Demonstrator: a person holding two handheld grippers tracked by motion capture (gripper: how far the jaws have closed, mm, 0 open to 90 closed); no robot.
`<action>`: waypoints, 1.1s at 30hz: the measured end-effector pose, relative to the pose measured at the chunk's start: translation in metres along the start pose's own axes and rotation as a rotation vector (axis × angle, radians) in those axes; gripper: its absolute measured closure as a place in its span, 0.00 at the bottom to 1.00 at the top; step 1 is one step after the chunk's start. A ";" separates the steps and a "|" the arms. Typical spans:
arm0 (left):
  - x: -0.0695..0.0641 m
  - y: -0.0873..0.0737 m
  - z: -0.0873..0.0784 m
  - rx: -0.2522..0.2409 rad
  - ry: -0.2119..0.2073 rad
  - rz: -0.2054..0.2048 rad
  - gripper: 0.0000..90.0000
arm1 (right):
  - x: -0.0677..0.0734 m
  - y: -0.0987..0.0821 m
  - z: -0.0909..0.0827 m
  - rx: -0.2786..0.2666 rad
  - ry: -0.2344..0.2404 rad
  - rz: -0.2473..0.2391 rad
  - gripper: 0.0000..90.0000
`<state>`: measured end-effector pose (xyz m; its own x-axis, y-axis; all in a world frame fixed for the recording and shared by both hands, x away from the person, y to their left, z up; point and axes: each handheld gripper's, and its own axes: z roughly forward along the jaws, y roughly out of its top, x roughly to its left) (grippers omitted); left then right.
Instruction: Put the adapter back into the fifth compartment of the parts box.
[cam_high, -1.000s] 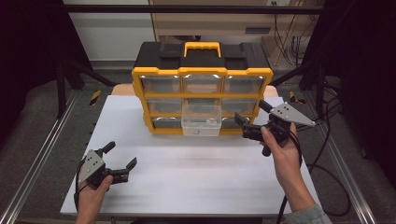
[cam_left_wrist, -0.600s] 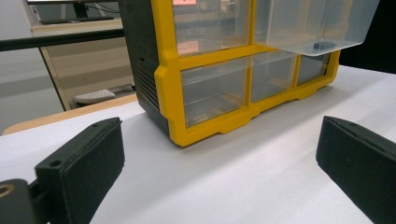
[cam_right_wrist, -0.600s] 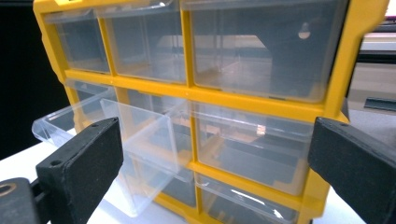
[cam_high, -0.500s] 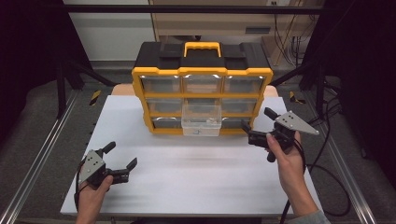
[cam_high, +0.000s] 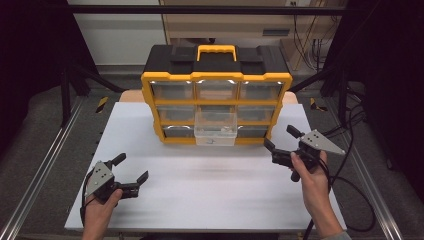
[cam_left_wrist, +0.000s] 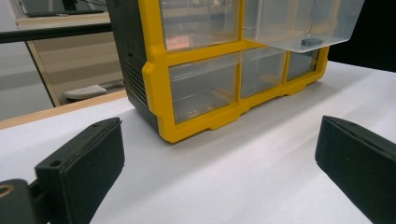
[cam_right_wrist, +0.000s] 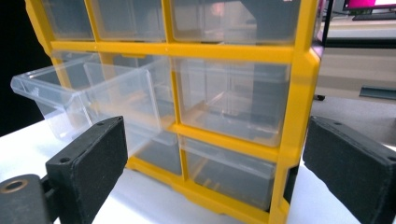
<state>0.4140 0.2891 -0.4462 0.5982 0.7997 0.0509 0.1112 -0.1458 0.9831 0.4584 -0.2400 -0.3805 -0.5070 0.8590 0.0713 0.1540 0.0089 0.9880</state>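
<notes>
Drawer (cam_high: 215, 131): clear plastic, middle column, middle row of the organiser; pulled partway out toward the person, front overhanging the lower row. A small dark item (cam_left_wrist: 311, 41) lies inside on its floor, seen in the left gripper view.

Left gripper (cam_high: 130, 172): held in the person's left hand (cam_high: 100, 210) at the near left of the table (cam_high: 210, 200); jaws released, spread wide, nothing between them; well apart from the organiser.

Organiser (cam_high: 216, 75): yellow frame, black top, yellow carry handle (cam_high: 216, 50); nine clear drawers in three rows; stands upright at the far middle of the white table.

Right gripper (cam_high: 281, 139): held in the person's right hand (cam_high: 307, 172), just beside the organiser's lower right corner; jaws released, spread wide, holding nothing, apart from the frame. Its grey plate (cam_high: 322, 141) points right; a black cable (cam_high: 350, 190) trails off the table's right edge.
</notes>
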 end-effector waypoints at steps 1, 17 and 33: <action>0.000 0.000 0.000 -0.002 -0.003 -0.008 0.01 | -0.001 -0.002 0.000 0.002 -0.001 -0.001 0.07; -0.007 0.004 0.001 -0.004 0.002 -0.037 0.02 | -0.009 -0.031 -0.011 0.025 -0.008 0.023 0.05; -0.028 0.030 0.001 -0.029 -0.008 -0.061 0.02 | 0.009 -0.056 -0.008 0.077 0.025 -0.014 0.05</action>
<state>0.4011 0.2616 -0.4183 0.5972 0.8020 -0.0100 0.1245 -0.0804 0.9890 0.4384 -0.2365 -0.4337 -0.5308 0.8452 0.0623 0.2116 0.0610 0.9755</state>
